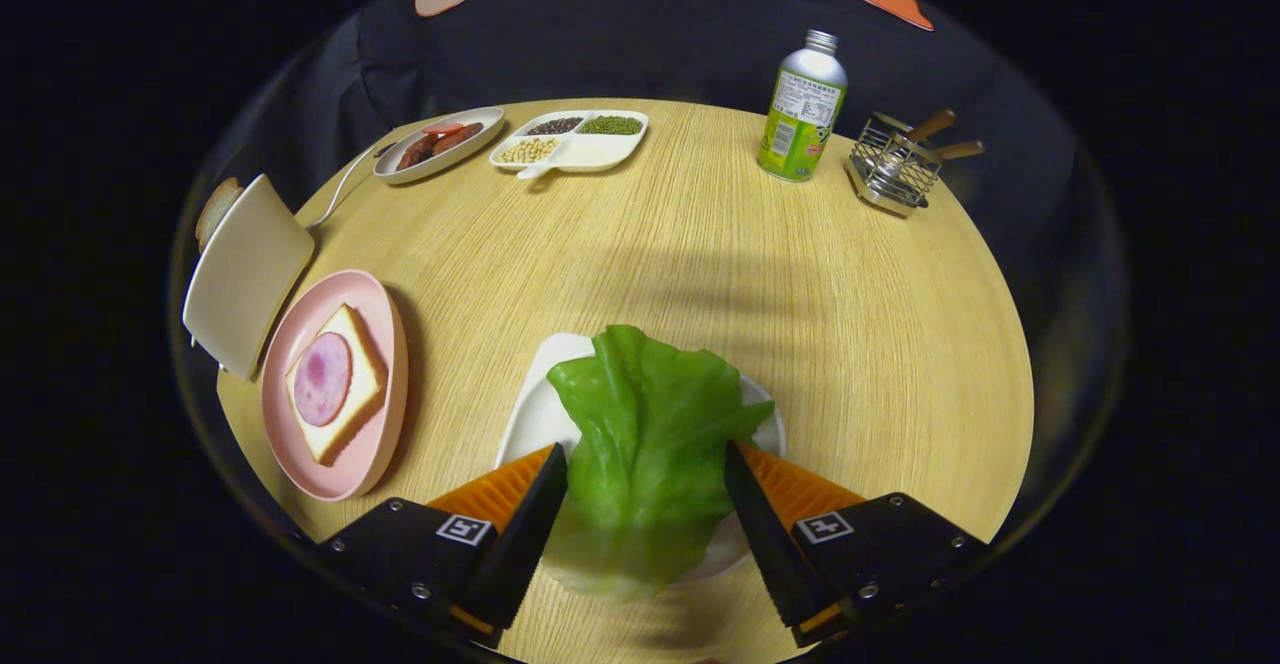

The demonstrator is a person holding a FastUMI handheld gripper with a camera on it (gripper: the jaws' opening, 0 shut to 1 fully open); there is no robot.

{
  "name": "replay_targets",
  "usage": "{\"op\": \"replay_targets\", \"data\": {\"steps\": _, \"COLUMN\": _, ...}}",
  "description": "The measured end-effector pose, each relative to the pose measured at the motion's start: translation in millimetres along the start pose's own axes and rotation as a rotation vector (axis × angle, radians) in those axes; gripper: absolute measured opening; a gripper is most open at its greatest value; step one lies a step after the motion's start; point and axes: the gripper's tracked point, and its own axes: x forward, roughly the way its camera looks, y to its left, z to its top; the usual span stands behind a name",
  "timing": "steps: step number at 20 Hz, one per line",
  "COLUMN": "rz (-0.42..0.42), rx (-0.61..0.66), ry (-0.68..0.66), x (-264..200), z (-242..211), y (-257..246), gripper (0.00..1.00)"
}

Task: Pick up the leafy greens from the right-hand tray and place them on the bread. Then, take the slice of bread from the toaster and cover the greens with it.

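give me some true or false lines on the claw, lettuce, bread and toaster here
1. The lettuce lies between the claw fingers, over a white tray. True.
2. The bread on the pink plate already has lettuce on it. False: it carries only a round slice of ham.
3. The toaster stands beside the pink plate, a slice poking out of it. True.
4. The bottle lies on its side. False: it stands upright near the wire rack.
5. The divided dish holds beans. True.
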Motion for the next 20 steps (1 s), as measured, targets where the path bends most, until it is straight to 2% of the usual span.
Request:
{"op": "replay_targets", "data": {"steps": 1, "rz": -0.002, "rx": 0.010, "ry": -0.005, "x": 3, "z": 2, "y": -1, "gripper": 0.93}}
{"op": "replay_targets", "data": {"steps": 3, "rz": -0.017, "rx": 0.032, "ry": 0.002, "x": 5, "z": 2, "y": -5, "gripper": 0.83}}
{"op": "replay_targets", "data": {"steps": 5, "rz": -0.032, "rx": 0.063, "ry": -0.001, "x": 5, "z": 2, "y": -11, "gripper": 0.63}}
{"op": "replay_targets", "data": {"steps": 6, "rz": -0.045, "rx": 0.075, "ry": -0.008, "x": 5, "z": 4, "y": -15, "gripper": 0.43}}
{"op": "replay_targets", "data": {"steps": 7, "rz": -0.042, "rx": 0.093, "ry": -0.011, "x": 5, "z": 3, "y": -17, "gripper": 0.33}}
{"op": "replay_targets", "data": {"steps": 8, "rz": -0.041, "rx": 0.102, "ry": -0.016, "x": 5, "z": 3, "y": -18, "gripper": 0.18}}
{"op": "replay_targets", "data": {"steps": 10, "rz": -0.032, "rx": 0.120, "ry": -0.029, "x": 3, "z": 3, "y": -19, "gripper": 0.10}}
{"op": "replay_targets", "data": {"steps": 12, "rz": 0.012, "rx": 0.147, "ry": -0.048, "x": -2, "z": 7, "y": -10, "gripper": 0.07}}
{"op": "replay_targets", "data": {"steps": 20, "rz": 0.112, "rx": 0.157, "ry": -0.187, "x": -39, "z": 38, "y": 26, "gripper": 0.06}}
